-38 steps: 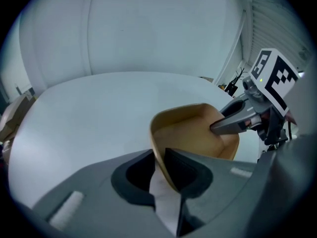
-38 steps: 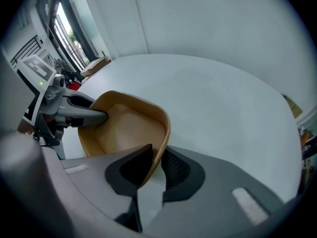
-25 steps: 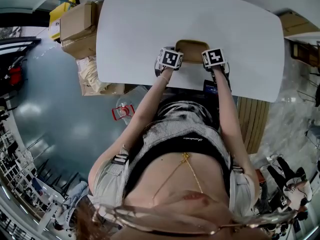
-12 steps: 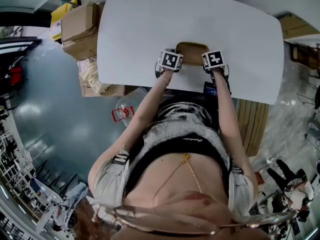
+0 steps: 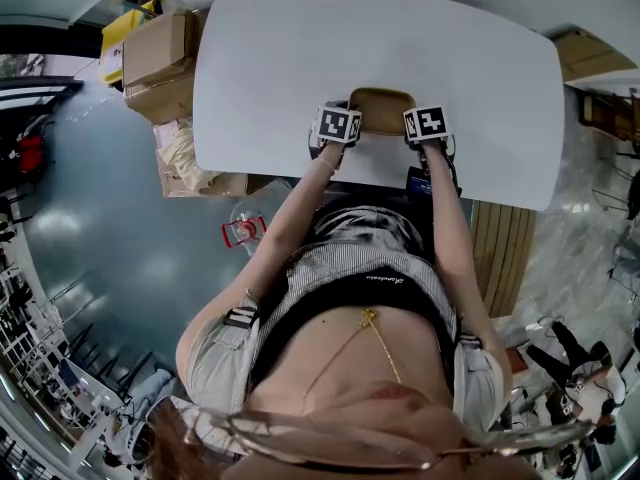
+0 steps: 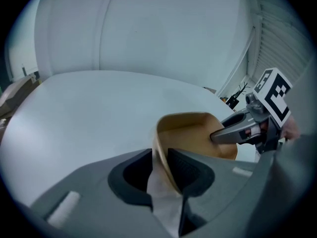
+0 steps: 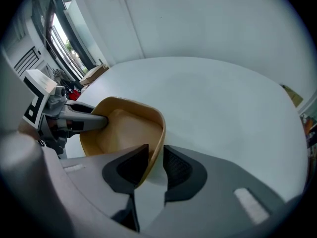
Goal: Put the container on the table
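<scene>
At the near edge of the surface (image 5: 300,58), the tan container (image 5: 381,103) is pinched from both sides.
Left gripper (image 6: 159,157) and right gripper (image 7: 154,152) each have their fingers clamped on a thin side wall. If one lets go early this close to the edge, the container could tip or slide off.

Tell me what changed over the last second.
Nothing clearly moved; only the head view shifted slightly. The left gripper and right gripper stay shut on opposite sides of the container's rim, at the table's near edge.
</scene>
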Tool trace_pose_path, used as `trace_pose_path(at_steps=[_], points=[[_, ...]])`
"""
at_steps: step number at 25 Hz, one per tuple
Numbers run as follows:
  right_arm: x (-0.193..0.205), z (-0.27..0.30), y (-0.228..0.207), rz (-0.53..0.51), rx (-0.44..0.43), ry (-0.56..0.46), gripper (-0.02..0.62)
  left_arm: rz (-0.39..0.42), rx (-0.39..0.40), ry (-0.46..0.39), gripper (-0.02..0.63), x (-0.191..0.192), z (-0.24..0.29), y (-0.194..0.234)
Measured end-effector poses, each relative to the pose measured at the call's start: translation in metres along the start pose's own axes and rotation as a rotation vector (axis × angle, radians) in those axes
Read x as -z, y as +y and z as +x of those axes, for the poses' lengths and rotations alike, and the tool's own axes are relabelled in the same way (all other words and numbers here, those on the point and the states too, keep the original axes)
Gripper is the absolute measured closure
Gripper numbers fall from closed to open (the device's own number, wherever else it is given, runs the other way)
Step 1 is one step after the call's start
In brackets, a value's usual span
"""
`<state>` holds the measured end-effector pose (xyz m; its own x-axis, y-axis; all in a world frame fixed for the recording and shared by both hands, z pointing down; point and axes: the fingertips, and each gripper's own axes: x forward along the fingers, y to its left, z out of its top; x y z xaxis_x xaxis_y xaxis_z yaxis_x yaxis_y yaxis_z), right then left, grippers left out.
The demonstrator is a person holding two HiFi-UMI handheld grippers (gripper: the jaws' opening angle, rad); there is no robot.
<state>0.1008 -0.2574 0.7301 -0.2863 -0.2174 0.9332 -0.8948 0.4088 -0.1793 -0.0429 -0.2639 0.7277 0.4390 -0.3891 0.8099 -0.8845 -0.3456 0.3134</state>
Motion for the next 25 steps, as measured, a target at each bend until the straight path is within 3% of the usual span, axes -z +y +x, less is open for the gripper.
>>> trace_pose_path(at_steps=[3,7,12,25], points=[[-0.001,-0.002,-0.001,-0.005,-0.008,-0.011,0.465,0.008,0.008,0.001,0.478,0.001,0.0,0.002],[-0.002,-0.009,-0.002,0.017,-0.048,-0.034,0.4,0.006,0.004,-0.035,0.423,-0.003,-0.008,0.005],[-0.002,-0.02,-0.006,0.026,-0.064,-0.061,0.368,0.008,-0.002,-0.086,0.394,-0.012,-0.019,0.005],[-0.008,-0.05,0.002,-0.014,-0.081,-0.135,0.376,0.054,0.053,-0.213,0.376,-0.04,-0.057,-0.027]])
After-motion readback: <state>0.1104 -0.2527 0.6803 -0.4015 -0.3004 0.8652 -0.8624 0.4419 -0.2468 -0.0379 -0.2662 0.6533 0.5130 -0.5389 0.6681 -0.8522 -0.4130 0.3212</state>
